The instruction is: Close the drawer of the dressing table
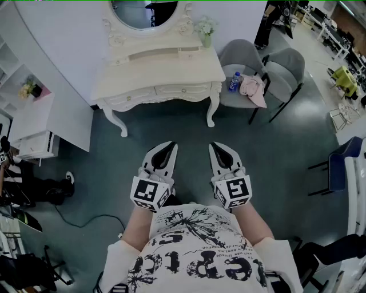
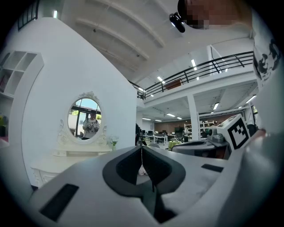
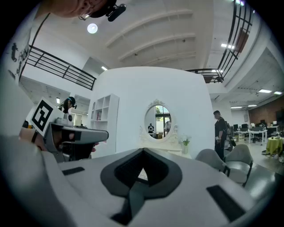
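Note:
The white dressing table [image 1: 160, 71] stands ahead across the floor, with its oval mirror [image 1: 150, 11] and a row of drawers [image 1: 182, 90] along its front; from here I cannot tell whether a drawer stands out. Both grippers are held side by side in front of the person's body, well short of the table. The left gripper [image 1: 173, 145] and the right gripper [image 1: 212, 145] are shut with nothing in them. In the left gripper view the table [image 2: 66, 156] is at the left beyond the left gripper [image 2: 142, 148]. In the right gripper view the mirror [image 3: 156, 120] is straight beyond the right gripper [image 3: 143, 150].
Two grey chairs [image 1: 286, 66] stand right of the table, one bearing a blue bottle [image 1: 234, 82] and a pink cloth [image 1: 253, 90]. A flower vase [image 1: 206, 31] sits on the tabletop. A white cabinet [image 1: 34, 137], a person [image 1: 23, 186] and a floor cable [image 1: 86, 220] are at left.

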Available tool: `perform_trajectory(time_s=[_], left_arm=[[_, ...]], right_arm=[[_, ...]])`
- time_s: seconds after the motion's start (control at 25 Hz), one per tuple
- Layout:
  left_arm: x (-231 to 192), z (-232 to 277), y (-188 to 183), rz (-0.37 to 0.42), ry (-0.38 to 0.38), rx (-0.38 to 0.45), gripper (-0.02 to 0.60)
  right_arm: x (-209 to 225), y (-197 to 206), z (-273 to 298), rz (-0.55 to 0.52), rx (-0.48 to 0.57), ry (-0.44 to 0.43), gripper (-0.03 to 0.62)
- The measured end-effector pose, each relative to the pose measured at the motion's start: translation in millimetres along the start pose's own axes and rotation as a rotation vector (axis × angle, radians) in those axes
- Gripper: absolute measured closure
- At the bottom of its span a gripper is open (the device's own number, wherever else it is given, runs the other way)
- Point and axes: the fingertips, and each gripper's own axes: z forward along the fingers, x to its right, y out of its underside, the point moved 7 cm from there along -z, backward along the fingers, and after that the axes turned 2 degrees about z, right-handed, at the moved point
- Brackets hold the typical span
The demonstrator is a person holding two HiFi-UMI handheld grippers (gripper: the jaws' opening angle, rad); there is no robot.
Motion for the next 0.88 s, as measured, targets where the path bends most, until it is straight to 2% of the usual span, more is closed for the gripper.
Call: perform_trajectory(time_s=[0.36, 0.88], left_arm=[[-3.9, 1.2, -3.3, -0.013, 0.006, 0.029, 0.561], [-13.1, 20.6, 10.7, -0.021, 0.026, -0.02, 0.561]], right_arm=[[1.1, -1.7, 1.8, -0.007, 0.013, 0.004, 0.577], [15.8, 13.5, 15.8, 0.043, -0.025, 0.041, 0.577]])
